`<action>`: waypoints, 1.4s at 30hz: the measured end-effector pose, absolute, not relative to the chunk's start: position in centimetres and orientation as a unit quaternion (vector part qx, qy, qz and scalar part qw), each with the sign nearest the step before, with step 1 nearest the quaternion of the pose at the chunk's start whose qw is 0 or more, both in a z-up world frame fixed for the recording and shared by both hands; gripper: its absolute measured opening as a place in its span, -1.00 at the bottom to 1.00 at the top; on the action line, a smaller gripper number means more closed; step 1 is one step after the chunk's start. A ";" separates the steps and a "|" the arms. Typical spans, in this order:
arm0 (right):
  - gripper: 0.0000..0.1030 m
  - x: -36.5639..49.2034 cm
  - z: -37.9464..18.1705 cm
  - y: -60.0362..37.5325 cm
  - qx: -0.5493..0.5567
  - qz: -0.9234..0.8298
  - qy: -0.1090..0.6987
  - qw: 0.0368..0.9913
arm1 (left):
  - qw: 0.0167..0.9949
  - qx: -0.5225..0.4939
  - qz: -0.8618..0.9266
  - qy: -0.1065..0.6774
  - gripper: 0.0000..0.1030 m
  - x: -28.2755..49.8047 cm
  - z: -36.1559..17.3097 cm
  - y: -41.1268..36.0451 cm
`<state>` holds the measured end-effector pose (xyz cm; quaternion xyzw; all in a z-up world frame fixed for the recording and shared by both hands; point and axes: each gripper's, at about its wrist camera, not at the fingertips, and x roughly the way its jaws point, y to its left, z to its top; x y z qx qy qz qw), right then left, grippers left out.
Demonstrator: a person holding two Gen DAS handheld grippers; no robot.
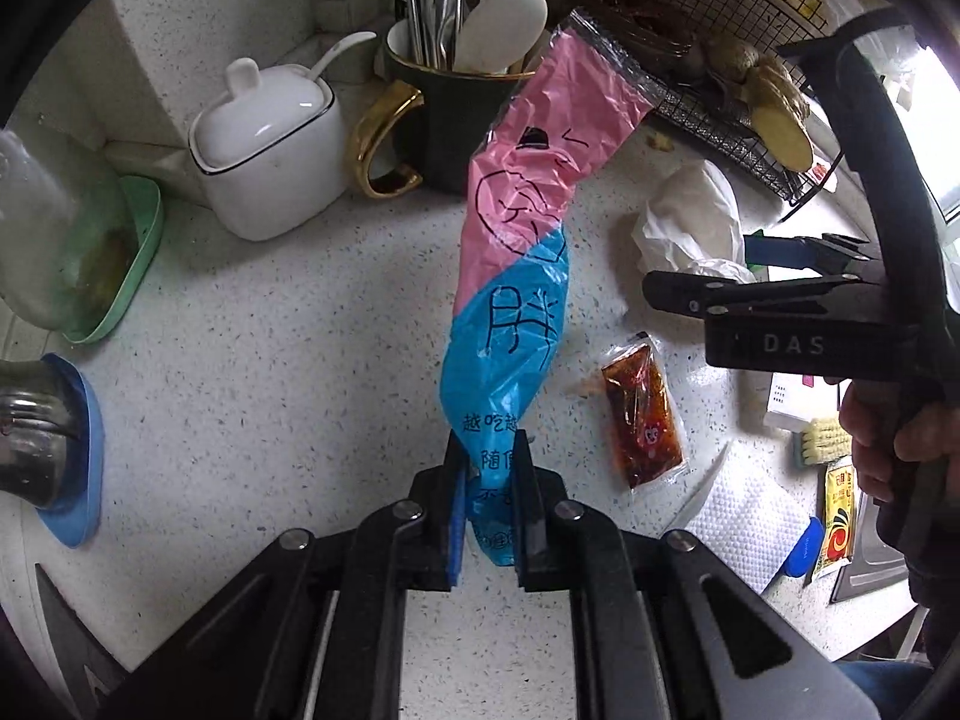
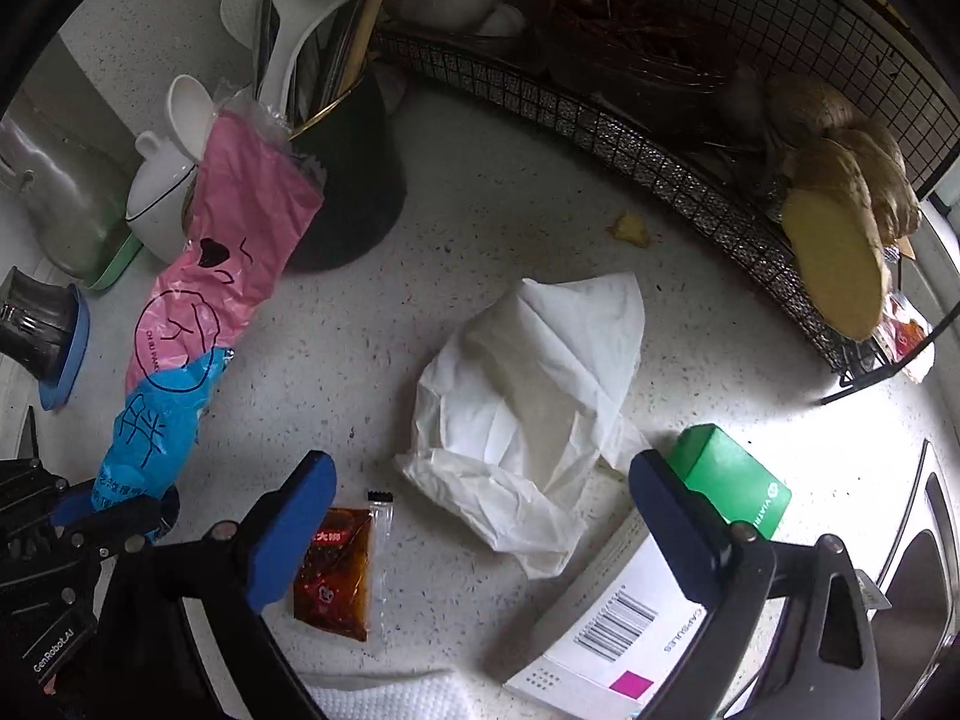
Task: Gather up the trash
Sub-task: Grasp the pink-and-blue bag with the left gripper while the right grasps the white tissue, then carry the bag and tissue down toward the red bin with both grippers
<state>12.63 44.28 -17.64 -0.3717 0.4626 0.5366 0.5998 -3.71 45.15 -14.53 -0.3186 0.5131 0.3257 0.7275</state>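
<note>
My left gripper [image 1: 487,450] is shut on the blue end of a long pink and blue plastic wrapper [image 1: 528,228], which sticks up above the speckled counter; the wrapper also shows in the right wrist view [image 2: 198,324], with the left gripper [image 2: 114,510] at its lower end. My right gripper [image 2: 480,474] is open and empty, hovering over a crumpled white tissue [image 2: 534,396]. A red sauce packet [image 2: 333,576] lies on the counter by its left finger and also shows in the left wrist view [image 1: 642,414]. The right gripper [image 1: 780,282] and the tissue [image 1: 690,222] appear at the right of the left wrist view.
A black and gold utensil mug [image 1: 444,120], a white lidded pot [image 1: 264,138] and a green dish [image 1: 126,264] stand at the back left. A black wire basket [image 2: 660,138] with ginger stands at the back right. A white and green medicine box [image 2: 636,624] lies at the front right.
</note>
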 end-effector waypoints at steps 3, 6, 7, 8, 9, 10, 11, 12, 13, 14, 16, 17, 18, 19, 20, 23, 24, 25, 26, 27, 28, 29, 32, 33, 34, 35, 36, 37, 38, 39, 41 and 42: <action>0.46 12.8 -19.1 45.5 -0.378 0.533 0.479 0.586 | 0.727 -0.321 0.326 0.513 -0.80 -3.5 -14.6 45.4; 0.00 12.5 -19.6 46.1 -0.394 0.530 0.461 0.593 | 0.729 -0.327 0.319 0.509 -0.80 -3.4 -14.7 45.4; -0.20 12.4 -19.5 46.2 -0.397 0.530 0.458 0.593 | 0.730 -0.322 0.320 0.511 -0.80 -3.2 -14.7 45.3; -0.28 12.3 -19.5 46.3 -0.398 0.531 0.458 0.591 | 0.730 -0.318 0.320 0.513 -0.80 -3.1 -14.6 45.2; -0.44 12.1 -19.5 46.4 -0.400 0.534 0.457 0.588 | 0.731 -0.318 0.319 0.512 -0.80 -3.6 -14.5 44.9; -0.59 12.0 -19.5 46.3 -0.402 0.534 0.456 0.587 | 0.732 -0.318 0.318 0.511 -0.80 -3.5 -14.4 44.8; -0.65 11.7 -19.4 46.1 -0.402 0.536 0.454 0.587 | 0.733 -0.318 0.318 0.510 -0.80 -3.5 -14.2 44.7; -0.75 11.5 -19.2 45.8 -0.402 0.539 0.453 0.586 | 0.734 -0.317 0.319 0.509 -0.80 -3.1 -13.9 44.6; -0.80 11.2 -19.0 45.5 -0.402 0.540 0.451 0.586 | 0.735 -0.315 0.319 0.509 -0.80 -3.0 -13.7 44.5; -0.81 11.1 -18.7 45.1 -0.398 0.541 0.451 0.587 | 0.735 -0.313 0.319 0.509 -0.80 -2.9 -13.5 44.3; -0.84 11.0 -17.9 44.1 -0.389 0.547 0.449 0.590 | 0.737 -0.308 0.319 0.510 -0.80 -3.0 -12.9 43.7; -0.85 10.8 -17.4 43.5 -0.387 0.548 0.446 0.593 | 0.738 -0.305 0.318 0.510 -0.80 -2.9 -12.6 43.4; -0.85 10.7 -16.9 43.0 -0.383 0.549 0.443 0.596 | 0.740 -0.302 0.317 0.511 -0.80 -2.9 -12.3 42.9; -0.85 10.7 -16.4 42.2 -0.378 0.551 0.443 0.598 | 0.741 -0.299 0.315 0.511 -0.80 -2.8 -12.0 42.4; -0.85 10.5 -15.9 41.4 -0.374 0.551 0.442 0.601 | 0.744 -0.295 0.313 0.511 -0.80 -2.7 -11.7 41.8; -0.85 10.9 -14.5 38.9 -0.359 0.550 0.441 0.612 | 0.751 -0.281 0.308 0.512 -0.80 -2.9 -10.9 40.1; -0.85 10.3 -13.8 37.7 -0.354 0.549 0.440 0.616 | 0.753 -0.280 0.304 0.511 -0.80 -2.9 -10.6 39.2; -0.85 10.3 -13.4 36.8 -0.349 0.547 0.441 0.621 | 0.756 -0.278 0.300 0.510 -0.80 -2.7 -10.2 38.4; -0.85 10.1 -12.9 36.1 -0.344 0.544 0.441 0.626 | 0.760 -0.275 0.295 0.509 -0.80 -2.4 -9.9 37.5; -0.85 10.1 -12.5 35.1 -0.337 0.540 0.440 0.634 | 0.764 -0.271 0.290 0.508 -0.80 -2.2 -9.6 36.6; -0.85 10.0 -12.0 34.2 -0.332 0.536 0.439 0.640 | 0.768 -0.268 0.284 0.507 -0.80 -1.9 -9.1 35.8; -0.85 10.1 -11.6 33.3 -0.327 0.533 0.438 0.646 | 0.772 -0.264 0.280 0.507 -0.80 -1.6 -8.8 34.9; -0.85 9.9 -11.1 29.5 -0.314 0.523 0.438 0.661 | 0.781 -0.248 0.265 0.509 -0.80 -0.4 -8.1 32.2; -0.85 10.0 -10.9 28.5 -0.310 0.519 0.438 0.666 | 0.784 -0.240 0.261 0.509 -0.80 0.3 -7.9 30.9; -0.85 10.1 -10.7 27.4 -0.306 0.515 0.439 0.670 | 0.789 -0.232 0.255 0.508 -0.80 0.6 -7.6 29.8; -0.85 10.6 -10.3 25.7 -0.301 0.512 0.439 0.675 | 0.793 -0.227 0.250 0.508 -0.80 0.9 -7.3 28.8; -0.85 10.6 -10.1 24.5 -0.295 0.508 0.439 0.679 | 0.795 -0.222 0.245 0.508 -0.80 1.4 -7.1 27.8; -0.85 11.1 -9.6 22.8 -0.291 0.506 0.439 0.683 | 0.799 -0.218 0.240 0.507 -0.80 1.7 -6.8 26.6; -0.85 11.4 -9.3 21.1 -0.287 0.503 0.439 0.687 | 0.801 -0.213 0.235 0.508 -0.80 2.0 -6.7 25.5; -0.85 11.6 -9.0 19.6 -0.283 0.500 0.438 0.691 | 0.803 -0.207 0.230 0.509 -0.80 2.3 -6.5 24.2; -0.85 12.2 -8.2 16.6 -0.276 0.496 0.436 0.699 | 0.810 -0.197 0.217 0.509 -0.80 2.9 -6.2 21.7; -0.85 12.2 -8.0 15.3 -0.274 0.492 0.434 0.704 | 0.812 -0.193 0.211 0.509 -0.80 3.3 -6.1 20.4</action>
